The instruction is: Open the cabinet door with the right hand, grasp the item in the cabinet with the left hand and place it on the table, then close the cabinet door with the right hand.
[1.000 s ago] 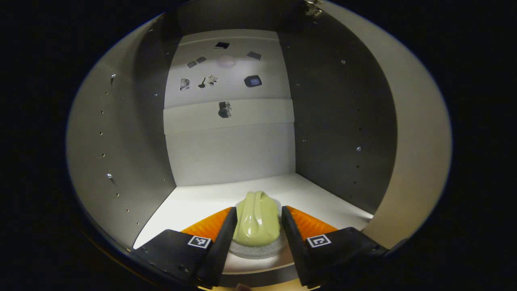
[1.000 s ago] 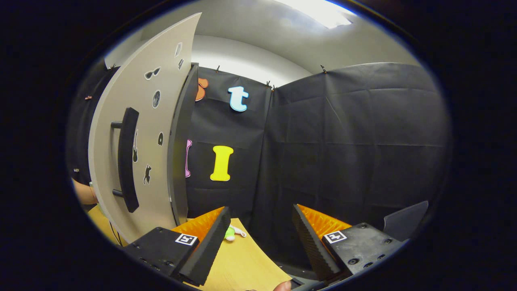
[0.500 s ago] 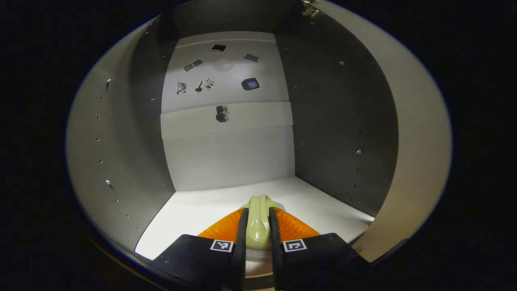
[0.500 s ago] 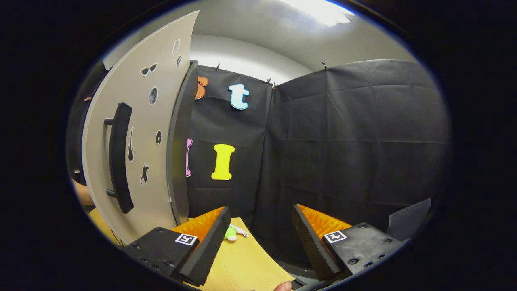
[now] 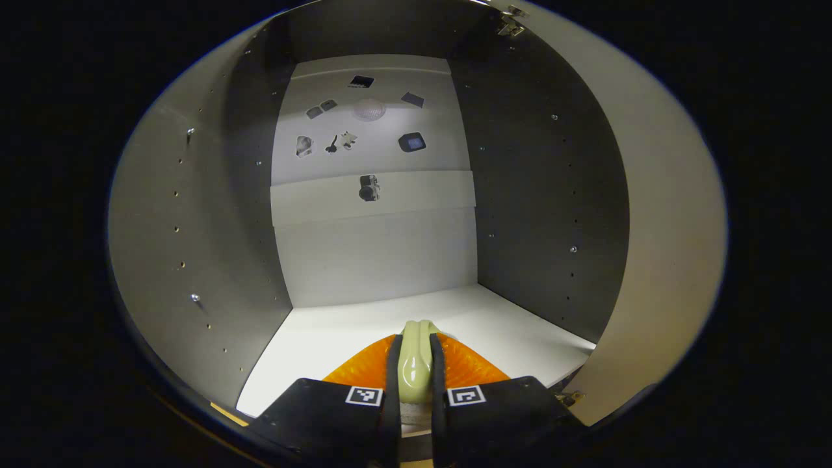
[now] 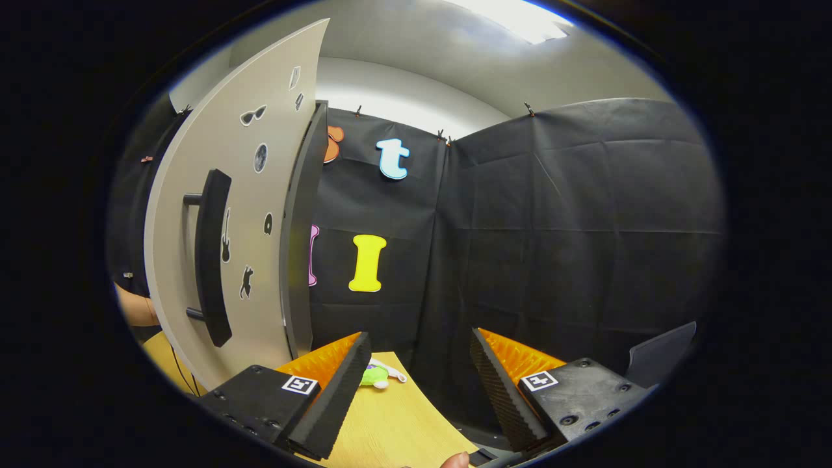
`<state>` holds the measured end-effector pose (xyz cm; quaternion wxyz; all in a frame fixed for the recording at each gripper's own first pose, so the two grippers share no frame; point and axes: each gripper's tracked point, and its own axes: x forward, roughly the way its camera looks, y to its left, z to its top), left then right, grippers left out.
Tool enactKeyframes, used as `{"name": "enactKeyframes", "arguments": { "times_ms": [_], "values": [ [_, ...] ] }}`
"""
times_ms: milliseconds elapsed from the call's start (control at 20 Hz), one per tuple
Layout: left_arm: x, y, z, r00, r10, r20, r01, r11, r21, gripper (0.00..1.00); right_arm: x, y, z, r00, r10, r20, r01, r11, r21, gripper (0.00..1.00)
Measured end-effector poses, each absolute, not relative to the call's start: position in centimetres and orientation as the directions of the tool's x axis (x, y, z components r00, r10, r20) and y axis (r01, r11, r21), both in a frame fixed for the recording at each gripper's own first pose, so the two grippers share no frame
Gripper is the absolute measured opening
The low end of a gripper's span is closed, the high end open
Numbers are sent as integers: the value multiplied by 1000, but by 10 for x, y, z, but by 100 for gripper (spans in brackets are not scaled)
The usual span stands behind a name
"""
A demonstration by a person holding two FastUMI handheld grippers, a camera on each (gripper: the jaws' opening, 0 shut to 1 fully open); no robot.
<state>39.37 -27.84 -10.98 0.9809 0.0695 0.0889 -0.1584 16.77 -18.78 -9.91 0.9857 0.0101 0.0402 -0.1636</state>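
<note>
In the left gripper view I look into the open cabinet. A pale green glossy item on a grey round base sits at the front of the white cabinet floor, and my left gripper is shut on it, both fingers pressing its sides. In the right gripper view the cabinet door stands open at the left, showing its dark bar handle and small stickers. My right gripper is open with nothing between its fingers, apart from the door and to its right, over the wooden table.
The cabinet's side walls close in on both sides of the left gripper. A small green and white object lies on the table near the cabinet's corner. A person's arm shows behind the door's edge.
The left gripper's fingers closed from open onto the pale green item, squeezing it narrow. It has since drawn back slightly. The right gripper has shifted only a little.
</note>
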Motion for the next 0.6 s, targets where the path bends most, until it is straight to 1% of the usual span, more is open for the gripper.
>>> {"name": "enactKeyframes", "arguments": {
  "times_ms": [50, 350, 600],
  "values": [
    [392, -277, -107, 937, -296, -187, 319, 942, 106, 20, 166, -187, -99, 945, -317, -84, 318, 948, 5, 97],
    [372, -267, -86, 943, -296, -153, 313, 944, 100, 19, 165, -184, -98, 946, -313, -84, 315, 949, 10, 97],
    [322, -238, -69, 947, -294, -128, 303, 951, 59, 19, 167, -176, -94, 949, -305, -74, 307, 951, 18, 97]
  ]
}}
